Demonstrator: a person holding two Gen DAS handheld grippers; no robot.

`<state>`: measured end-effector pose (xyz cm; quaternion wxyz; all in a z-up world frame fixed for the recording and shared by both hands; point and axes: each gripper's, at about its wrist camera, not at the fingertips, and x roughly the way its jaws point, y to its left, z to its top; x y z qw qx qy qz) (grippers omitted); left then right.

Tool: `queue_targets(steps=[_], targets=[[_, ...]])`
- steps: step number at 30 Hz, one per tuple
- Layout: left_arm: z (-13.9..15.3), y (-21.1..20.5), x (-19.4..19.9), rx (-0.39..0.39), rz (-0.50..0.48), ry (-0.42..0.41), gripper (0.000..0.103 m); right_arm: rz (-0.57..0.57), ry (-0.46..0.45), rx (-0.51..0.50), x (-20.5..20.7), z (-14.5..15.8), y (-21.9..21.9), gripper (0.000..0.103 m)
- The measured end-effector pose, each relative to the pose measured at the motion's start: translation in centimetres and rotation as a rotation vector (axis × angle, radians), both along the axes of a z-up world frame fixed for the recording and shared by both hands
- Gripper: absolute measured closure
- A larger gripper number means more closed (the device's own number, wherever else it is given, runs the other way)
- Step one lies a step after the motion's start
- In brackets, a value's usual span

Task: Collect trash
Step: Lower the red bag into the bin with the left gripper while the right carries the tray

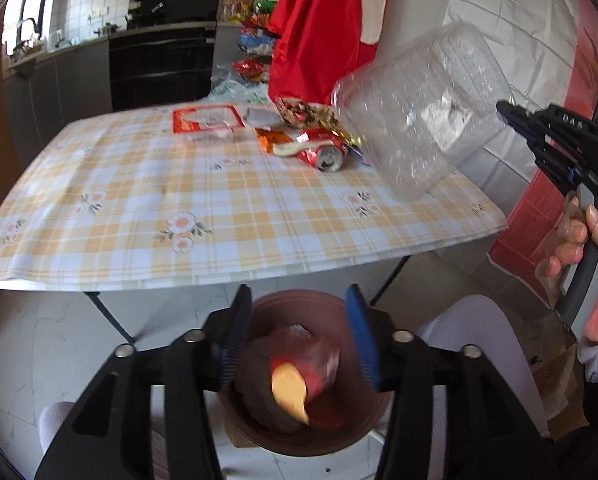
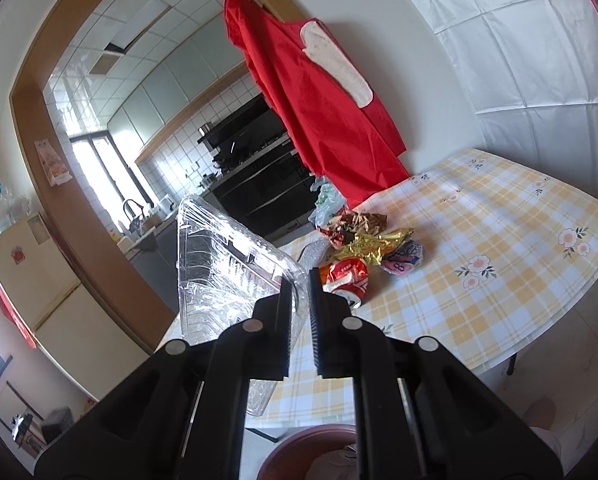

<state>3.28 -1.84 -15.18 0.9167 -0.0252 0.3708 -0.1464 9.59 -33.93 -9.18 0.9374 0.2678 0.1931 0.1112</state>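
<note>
Kitchen in bkgd w/ black oven [image 1: 161, 64], tiled wall, red cloth [image 1: 319, 28] hanging by the far edge of the worktop [image 1: 139, 200], which wears a yellow-check floral cover. Brown bin [image 1: 299, 432] sits on the floor below the worktop's near edge.

Left claw [image 1: 301, 332] hangs over the bin, jaws apart, pads not touching anything. Red-and-yellow wrapper [image 1: 303, 376], blurred, sits betw the fingers and inside the bin's mouth; no pad presses on it. Whether it rests on the contents or is mid-air, can't tell.

Right claw [image 2: 301, 320] is nearly closed, jaws pinching the rim of a clear plastic clamshell box [image 2: 227, 264], held tilted above the worktop's near right corner. In the left wrist view the same box [image 1: 419, 116] shows at upper right, w/ a white label on it, and the right claw [image 1: 511, 120] grips it from the right; a hand [image 1: 587, 264] wraps the handle.

Trash left on the worktop, far side near the red cloth: crushed red can [image 1: 323, 152] lying on its side, gold and brown foil wrappers [image 2: 363, 236] touching it, orange packet [image 1: 273, 140] just beside, red-and-white flat pack [image 1: 209, 120] further left, small silver pouch [image 1: 261, 115] betw them. Blue-pink wrapper [image 2: 405, 258] lies next to the gold foil. Rest of the cover near the camera carries nothing else.
</note>
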Motion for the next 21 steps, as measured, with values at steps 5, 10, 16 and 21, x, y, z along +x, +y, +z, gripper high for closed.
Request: queue_targets(steps=[5,10,16,21], targets=[[2.7,2.7,-1.2,-0.024,0.132,-0.138,0.013,0.039,0.035,-0.031,-0.1,-0.7,1.3,0.091],[4.3,5.7,-2.3,-0.008,0.275,-0.225,0.006,0.091,0.063,-0.08,-0.4,-1.1,3.2,0.091],[4.7,9.5,-3.0,-0.042,0.427,-0.244,0.006,0.16,0.087,-0.173,-0.9,-1.5,5.7,0.091],[4.5,11.3,-3.3,-0.052,0.48,-0.235,0.006,0.216,0.133,-0.255,-1.2,-2.5,7.5,0.091]])
